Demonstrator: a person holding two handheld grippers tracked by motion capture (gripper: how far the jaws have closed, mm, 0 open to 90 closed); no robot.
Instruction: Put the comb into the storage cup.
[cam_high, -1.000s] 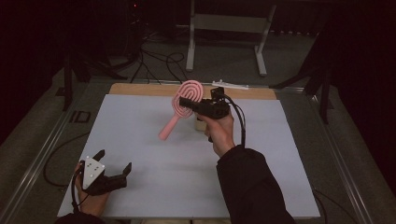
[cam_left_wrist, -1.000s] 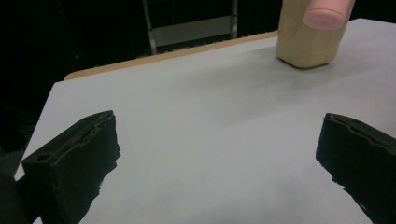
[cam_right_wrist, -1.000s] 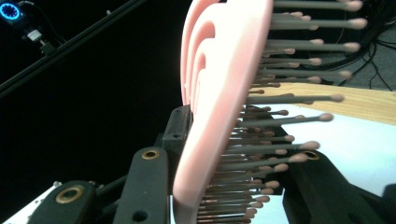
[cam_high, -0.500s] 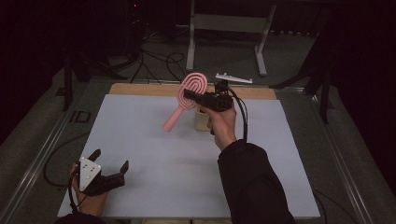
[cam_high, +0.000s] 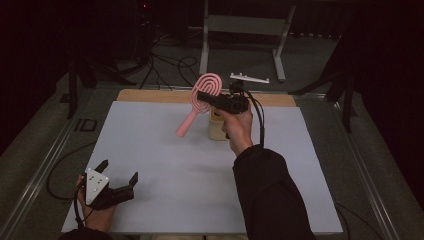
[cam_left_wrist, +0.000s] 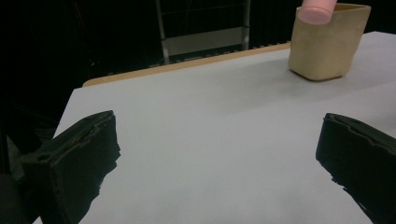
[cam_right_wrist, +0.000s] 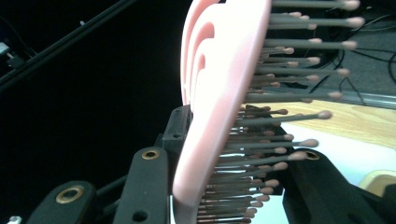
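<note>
One pink hairbrush (cam_high: 202, 97) is up in the air over the far side of the table (cam_high: 160, 165), pinched by the right gripper (cam_high: 207, 96) above a tan cup (cam_high: 216, 131), probably not dropped in yet, while the left gripper (cam_high: 120, 182) rests wide apart nearby.

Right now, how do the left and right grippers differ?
The left gripper is open with nothing between its jaws; the right gripper is shut on the pink plastic hairbrush. The left gripper sits low at the near edge of the white table; the right gripper is raised at the far side, over a beige container. Both are black, hand-held, two-jawed.
</note>
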